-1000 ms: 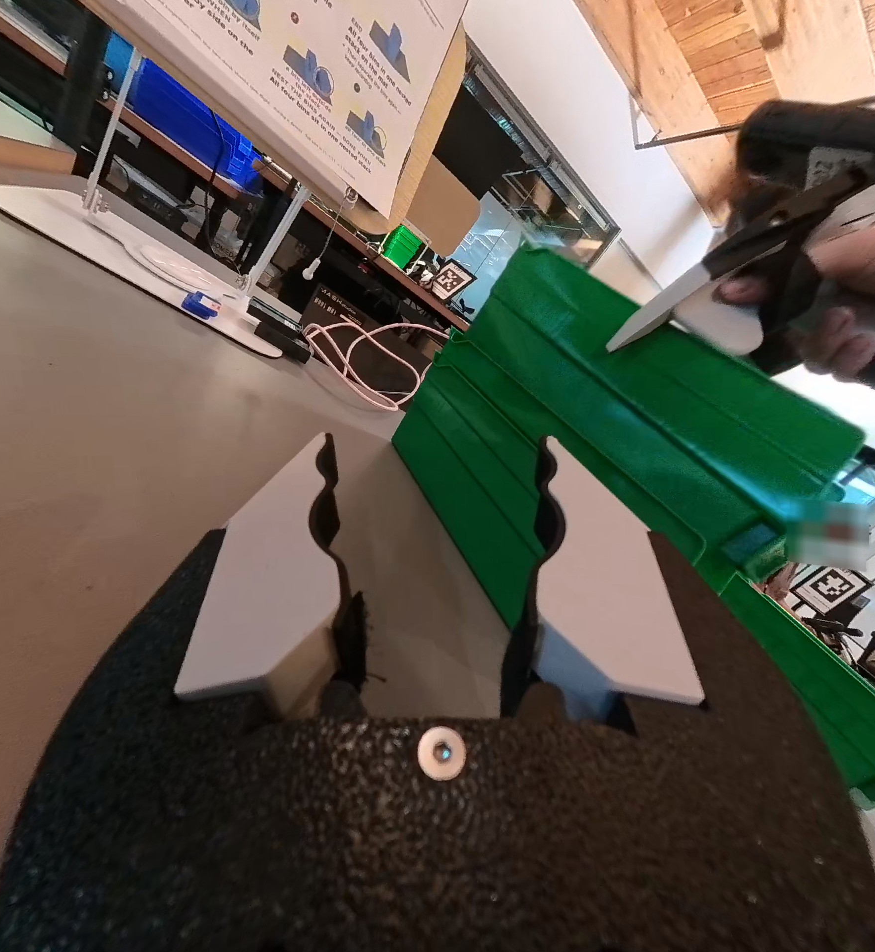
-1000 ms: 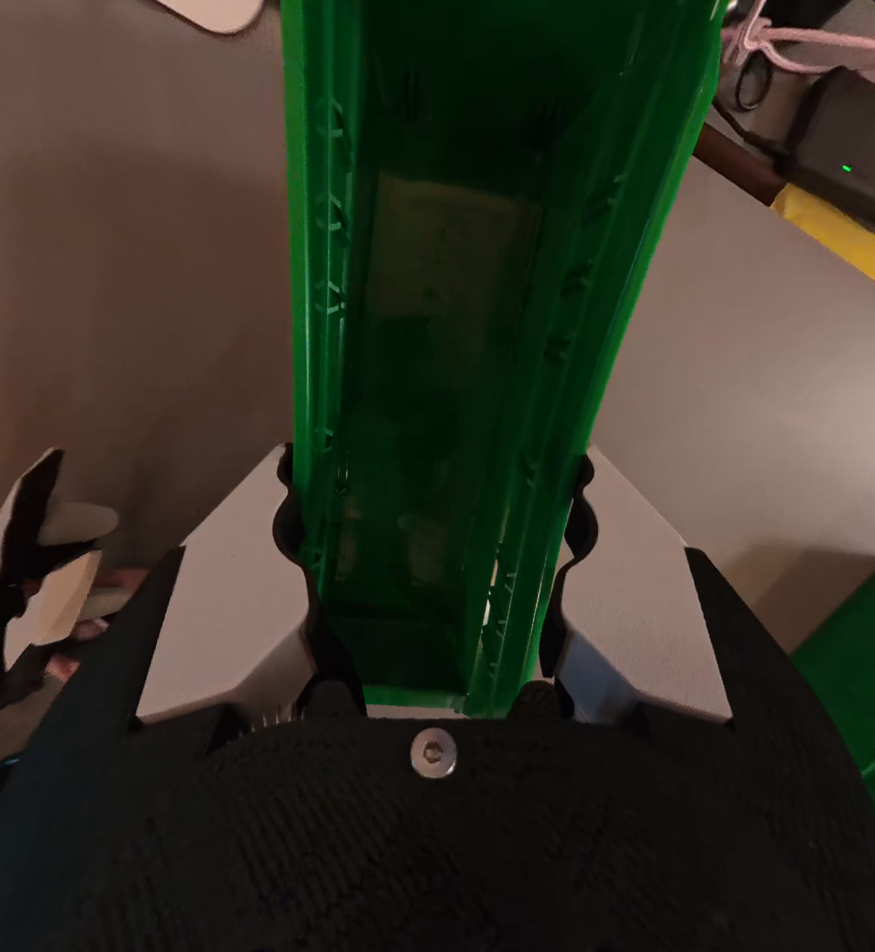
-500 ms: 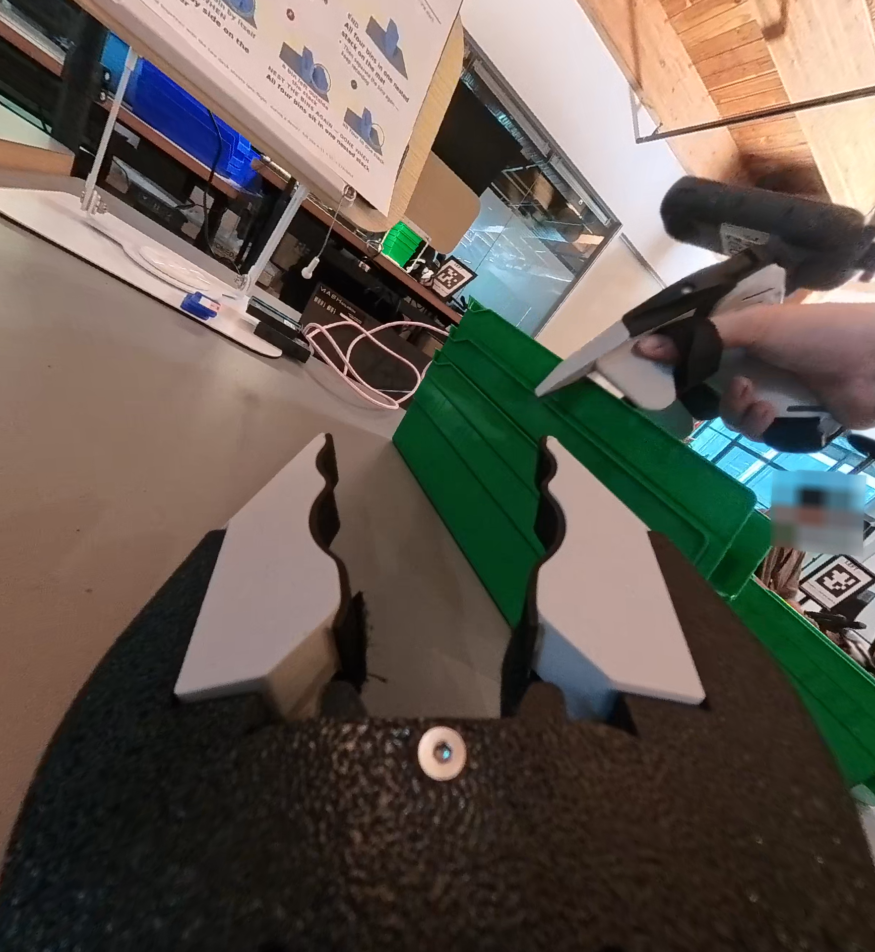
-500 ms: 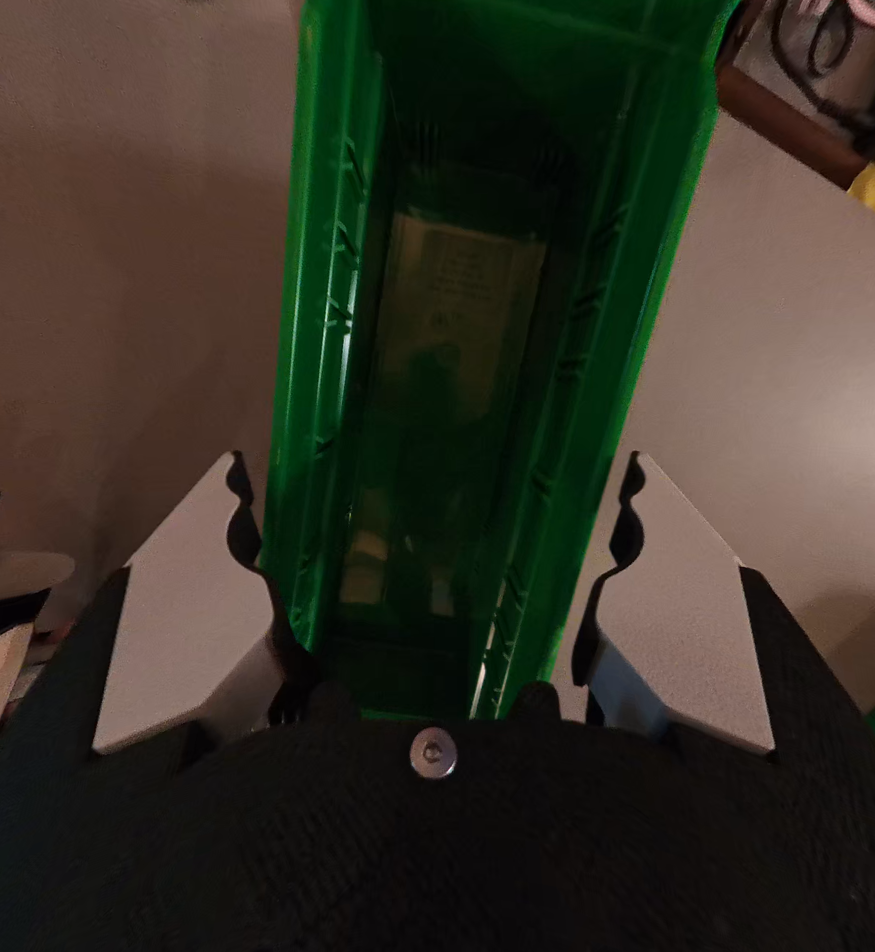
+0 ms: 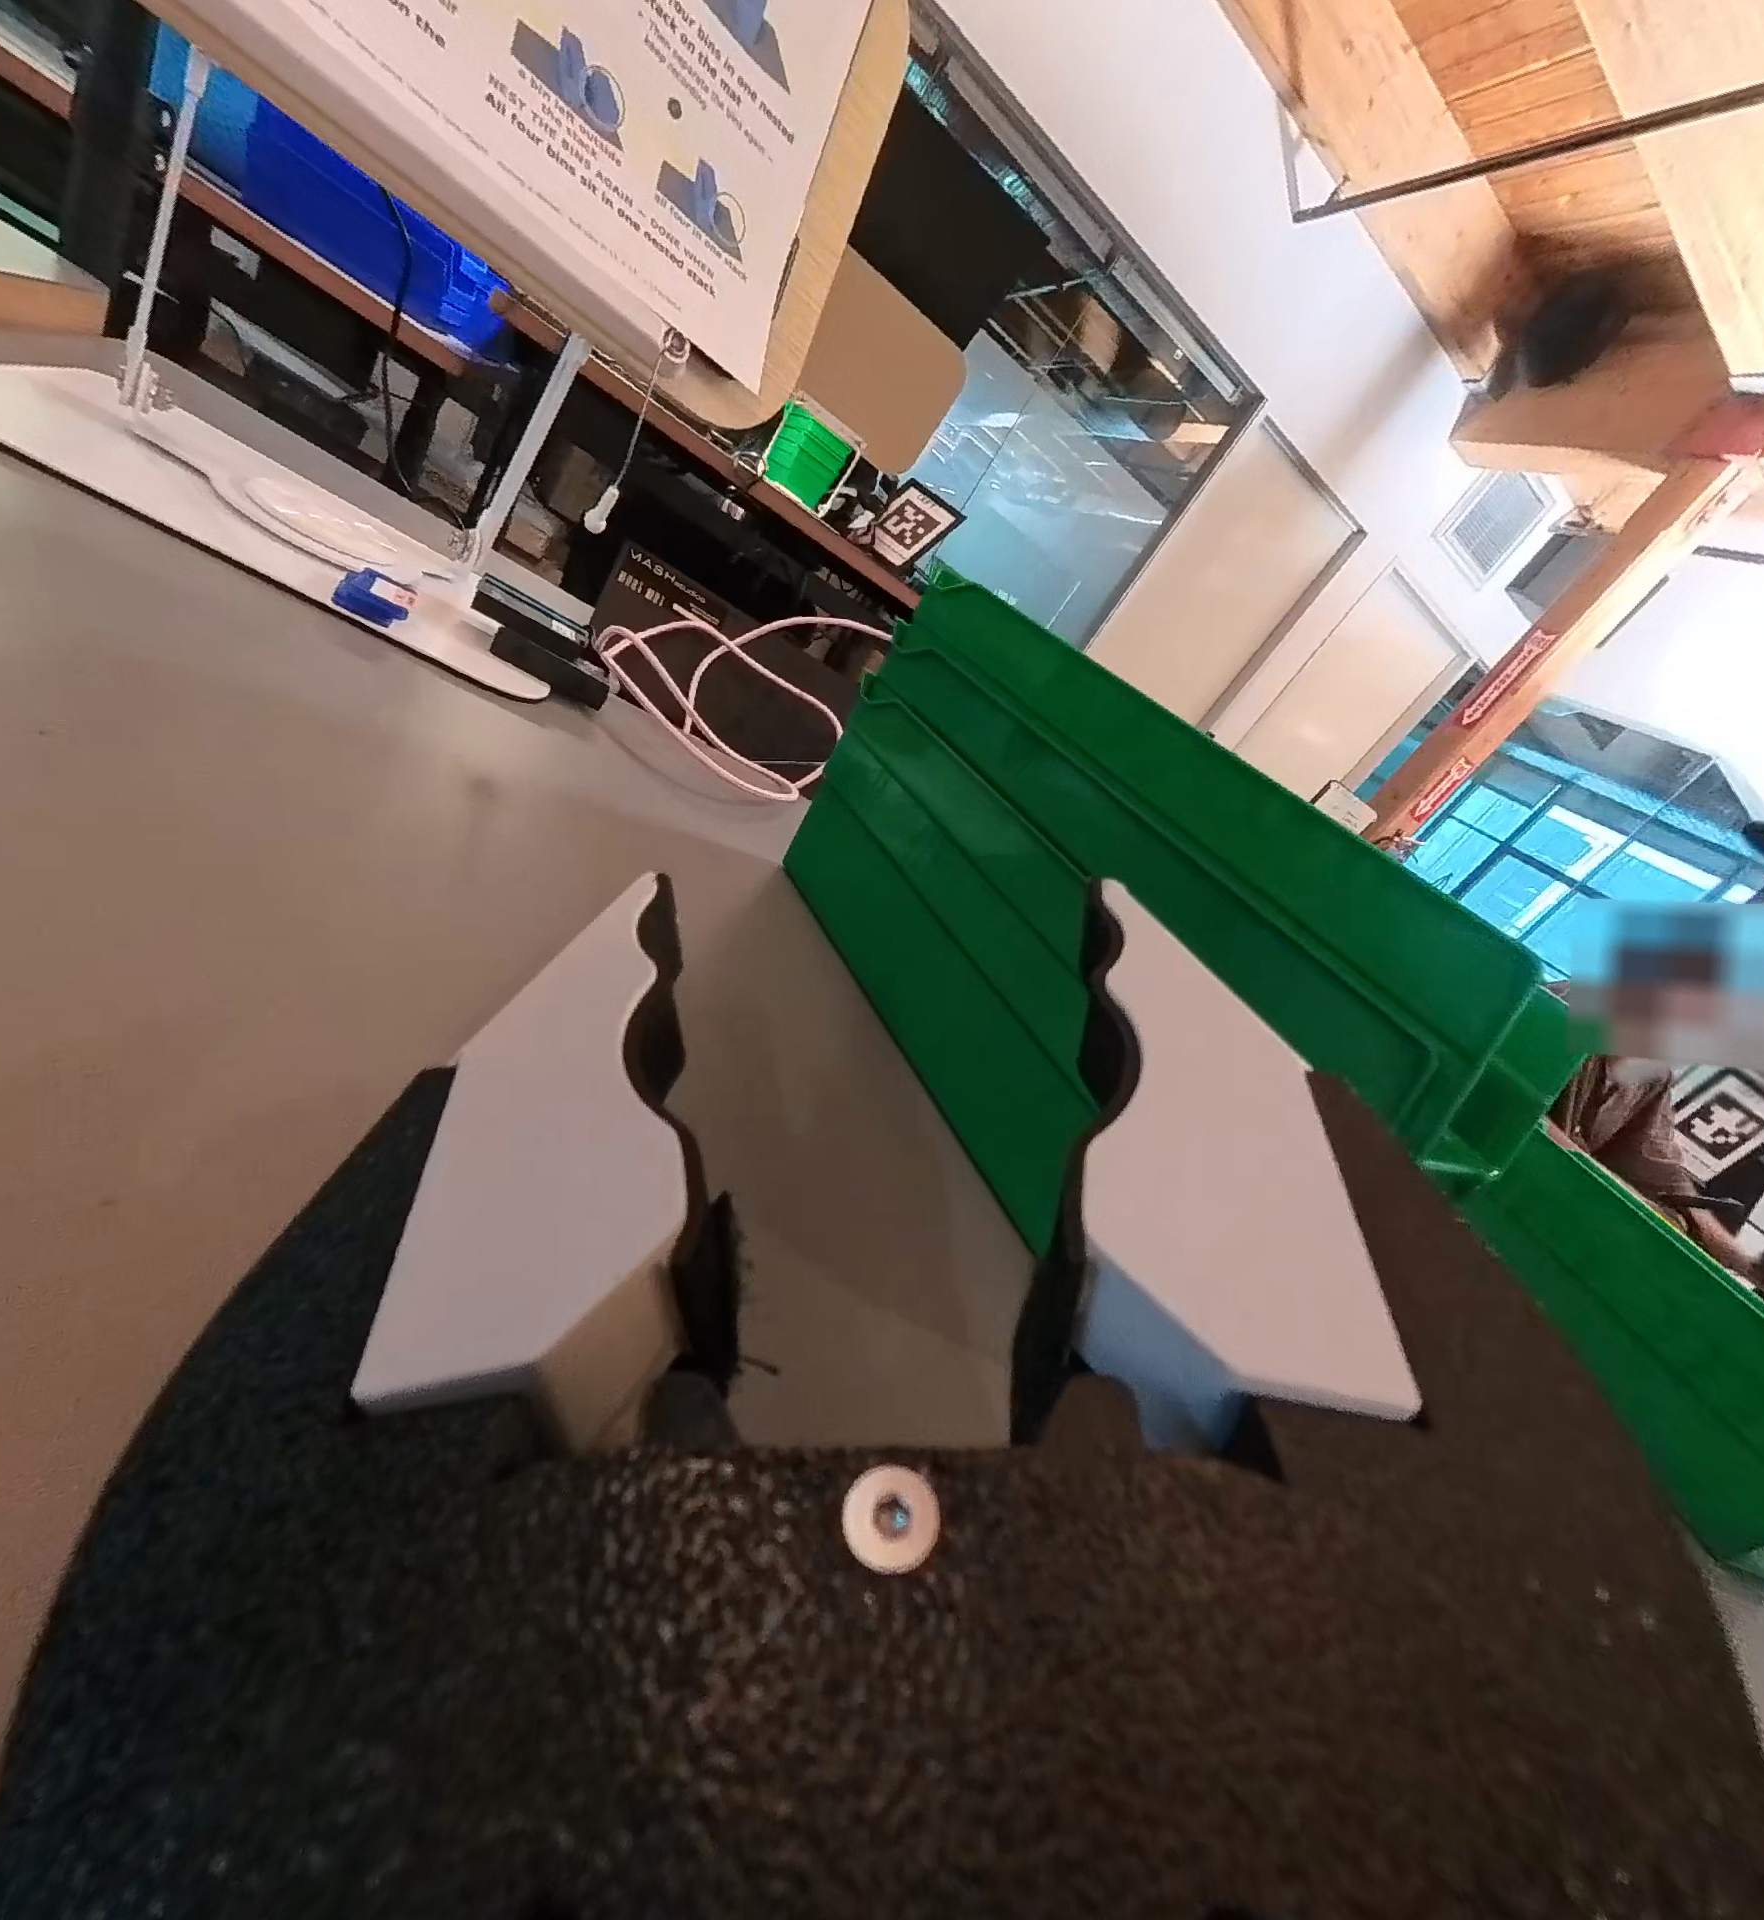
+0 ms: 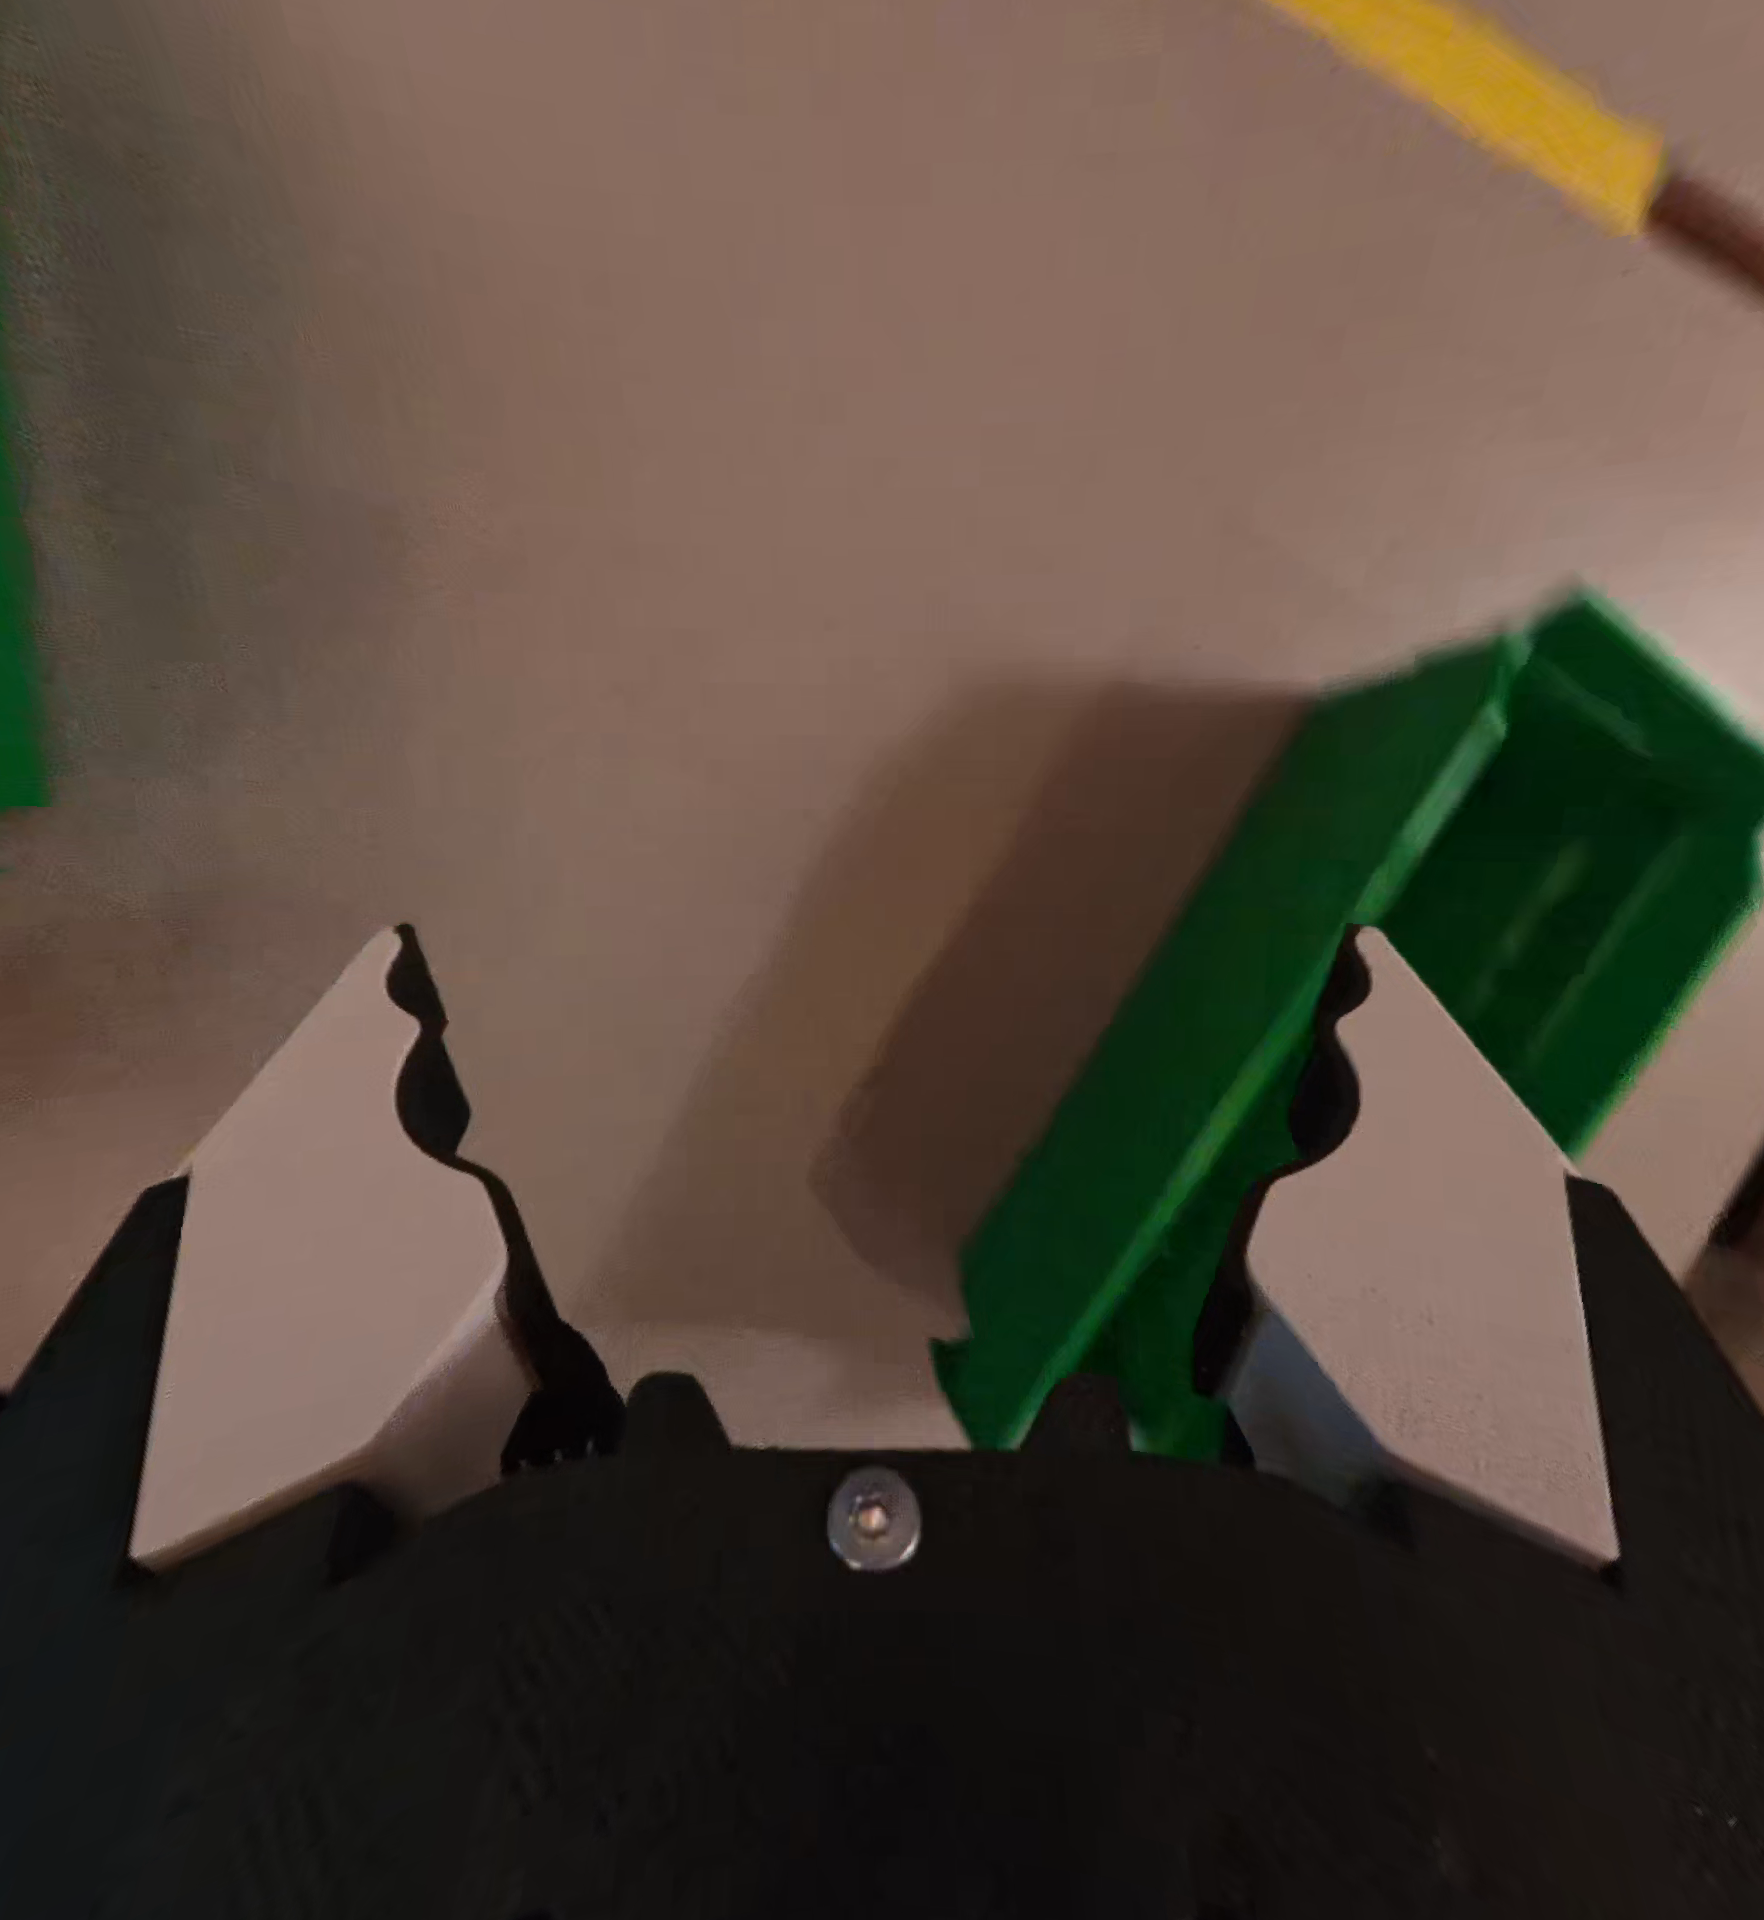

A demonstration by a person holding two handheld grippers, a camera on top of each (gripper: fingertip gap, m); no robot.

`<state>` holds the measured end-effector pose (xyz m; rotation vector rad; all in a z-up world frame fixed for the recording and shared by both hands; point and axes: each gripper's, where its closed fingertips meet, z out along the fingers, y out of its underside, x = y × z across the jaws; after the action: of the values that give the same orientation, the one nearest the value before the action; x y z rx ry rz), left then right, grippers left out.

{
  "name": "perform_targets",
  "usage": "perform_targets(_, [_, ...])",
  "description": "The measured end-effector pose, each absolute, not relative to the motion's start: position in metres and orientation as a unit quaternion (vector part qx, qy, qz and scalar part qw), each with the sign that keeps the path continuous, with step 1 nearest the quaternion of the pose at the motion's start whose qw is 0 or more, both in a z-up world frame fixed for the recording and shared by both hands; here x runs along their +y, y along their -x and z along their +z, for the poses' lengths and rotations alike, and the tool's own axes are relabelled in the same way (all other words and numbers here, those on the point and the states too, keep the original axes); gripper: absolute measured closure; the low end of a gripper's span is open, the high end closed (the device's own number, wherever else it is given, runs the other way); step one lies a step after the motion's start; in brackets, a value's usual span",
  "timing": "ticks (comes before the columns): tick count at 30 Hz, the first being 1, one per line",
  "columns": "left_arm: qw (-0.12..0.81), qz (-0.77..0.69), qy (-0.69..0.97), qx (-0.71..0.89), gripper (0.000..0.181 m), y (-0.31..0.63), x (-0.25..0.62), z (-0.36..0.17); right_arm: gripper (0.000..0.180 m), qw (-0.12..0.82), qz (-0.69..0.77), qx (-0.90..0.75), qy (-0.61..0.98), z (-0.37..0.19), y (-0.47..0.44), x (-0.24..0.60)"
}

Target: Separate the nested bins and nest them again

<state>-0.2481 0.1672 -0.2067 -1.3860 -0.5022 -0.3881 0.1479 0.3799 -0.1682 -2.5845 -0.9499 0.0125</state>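
Printed instruction poster (image 5: 649, 135) on stand; lettered black box (image 5: 680, 608) (brand, probably); square marker tags (image 5: 917, 527).

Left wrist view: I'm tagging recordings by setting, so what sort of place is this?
Probably a workshop or lab: green bins on a grey table, an instruction poster on a stand, square marker tags, exposed wooden beams.

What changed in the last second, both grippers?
The right gripper let go of the green bin it was clamped on, opened wide and swung away; a separate green bin on the table now shows beside its right finger. That bin now tops the nested stack. The left gripper stayed open and empty beside the stack.
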Motion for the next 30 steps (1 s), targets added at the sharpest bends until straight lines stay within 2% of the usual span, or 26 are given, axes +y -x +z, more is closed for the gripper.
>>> perform_targets(6, [0.725, -0.203, 0.623, -0.211, 0.099, 0.243, 0.169, -0.203, 0.020, 0.182, -0.057, -0.189, 0.963, -0.214, -0.288, 0.415])
perform_targets(11, [0.723, -0.204, 0.631, -0.196, 0.098, 0.238, 0.171, -0.204, 0.022, 0.120, -0.041, -0.133, 0.983, -0.248, -0.329, 0.406])
perform_targets(13, [0.725, -0.216, 0.629, -0.177, 0.096, 0.231, 0.171, -0.201, 0.039, 0.093, -0.007, -0.117, 0.989, -0.255, -0.326, 0.398])
perform_targets(14, [0.724, -0.224, 0.631, -0.166, 0.096, 0.226, 0.173, -0.200, 0.053, 0.088, 0.001, -0.113, 0.990, -0.254, -0.325, 0.397])
perform_targets(17, [0.716, -0.223, 0.643, -0.155, 0.097, 0.221, 0.176, -0.203, 0.075, 0.067, -0.002, -0.108, 0.992, -0.247, -0.322, 0.393])
perform_targets(19, [0.716, -0.219, 0.645, -0.151, 0.098, 0.220, 0.176, -0.203, 0.081, 0.079, 0.002, -0.104, 0.991, -0.233, -0.309, 0.398])
perform_targets(23, [0.716, -0.218, 0.645, -0.155, 0.100, 0.221, 0.176, -0.203, 0.081, 0.107, 0.017, -0.153, 0.982, -0.184, -0.249, 0.402])
perform_targets(30, [0.723, -0.216, 0.639, -0.149, 0.100, 0.219, 0.173, -0.200, 0.080, 0.171, 0.127, -0.286, 0.934, -0.086, -0.040, 0.366])
